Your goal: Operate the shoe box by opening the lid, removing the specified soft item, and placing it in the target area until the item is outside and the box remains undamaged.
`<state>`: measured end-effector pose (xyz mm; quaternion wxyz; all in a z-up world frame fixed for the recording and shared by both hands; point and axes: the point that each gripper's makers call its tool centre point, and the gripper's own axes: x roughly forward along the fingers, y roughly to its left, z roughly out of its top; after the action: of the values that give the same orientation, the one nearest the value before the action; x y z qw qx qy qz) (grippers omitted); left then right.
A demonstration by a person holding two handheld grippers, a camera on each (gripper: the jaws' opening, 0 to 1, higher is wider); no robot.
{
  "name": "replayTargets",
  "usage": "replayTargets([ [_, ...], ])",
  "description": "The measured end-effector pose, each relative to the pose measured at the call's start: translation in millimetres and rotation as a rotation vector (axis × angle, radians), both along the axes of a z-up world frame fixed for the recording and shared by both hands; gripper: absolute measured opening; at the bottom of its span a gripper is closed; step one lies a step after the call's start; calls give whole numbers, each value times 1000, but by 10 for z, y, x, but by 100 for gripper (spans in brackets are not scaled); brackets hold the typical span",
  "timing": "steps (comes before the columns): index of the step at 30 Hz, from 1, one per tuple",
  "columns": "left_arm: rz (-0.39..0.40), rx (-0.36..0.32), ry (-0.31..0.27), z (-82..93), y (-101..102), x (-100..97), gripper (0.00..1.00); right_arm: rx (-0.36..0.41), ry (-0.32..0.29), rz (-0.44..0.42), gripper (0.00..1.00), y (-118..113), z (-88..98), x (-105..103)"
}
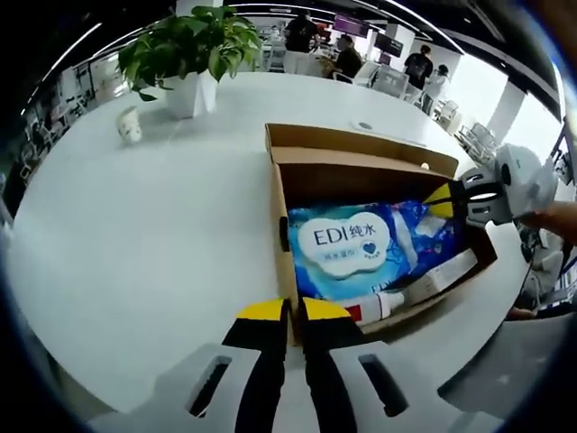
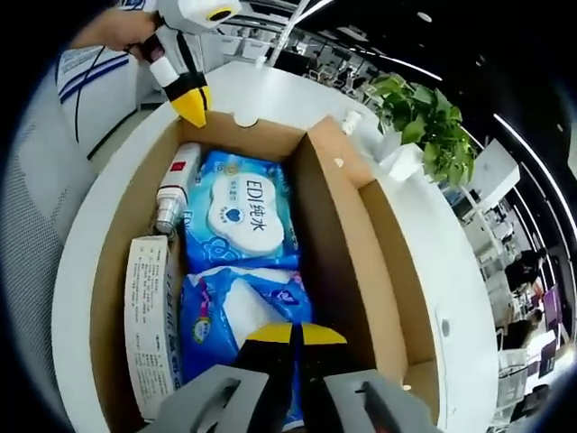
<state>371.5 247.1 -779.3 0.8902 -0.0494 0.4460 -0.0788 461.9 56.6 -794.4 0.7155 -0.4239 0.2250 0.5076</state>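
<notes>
1. Two grippers are seen: the left gripper (image 1: pixel 290 311) is held at the near wall of the shoe box (image 1: pixel 287 271), fingers pressed together; the right gripper (image 2: pixel 293 336) hovers over a blue soft pack (image 2: pixel 236 311), fingers likewise together.
2. The lid is open; removal is judged next, calling for spread fingers.
3. Two soft packs, one tube (image 2: pixel 171 194) and one carton (image 2: pixel 149 320) are counted inside.
4. One plant (image 1: pixel 191 45) stands far across the desk (image 1: pixel 135 234).

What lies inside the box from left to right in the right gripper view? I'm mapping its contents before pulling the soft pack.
White carton against the left wall → white tube with red label beside it → blue EDI wet-wipes pack → cardboard lid flap standing at the right.
</notes>
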Motion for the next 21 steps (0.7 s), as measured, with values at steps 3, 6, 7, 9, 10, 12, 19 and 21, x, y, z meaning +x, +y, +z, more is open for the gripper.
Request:
replayTargets([
  [3, 2, -1, 2, -10, 9, 9, 3, 11, -1, -8, 0, 13, 76, -5],
  [6, 1, 3, 5, -15, 11, 10, 3, 22, -3, -25, 0, -7, 127, 14],
  [7, 1, 3, 6, -18, 13, 11, 3, 25, -4, -29, 0, -19, 140, 22],
  [9, 1, 7, 3, -18, 13, 11, 2, 31, -2, -36, 0, -45, 165, 20],
  [10, 2, 8, 2, -17, 12, 10, 2, 33, -8, -36, 0, -53, 180, 26],
  [12, 3, 7, 3, -21, 19, 15, 2, 50, -11, -49, 0, -69, 243, 39],
  [19, 6, 14, 15, -32, 27, 30, 2, 111, -12, -61, 0, -65, 448, 29],
  [21, 7, 15, 15, -34, 26, 30, 2, 130, -17, -64, 0, -30, 510, 34],
])
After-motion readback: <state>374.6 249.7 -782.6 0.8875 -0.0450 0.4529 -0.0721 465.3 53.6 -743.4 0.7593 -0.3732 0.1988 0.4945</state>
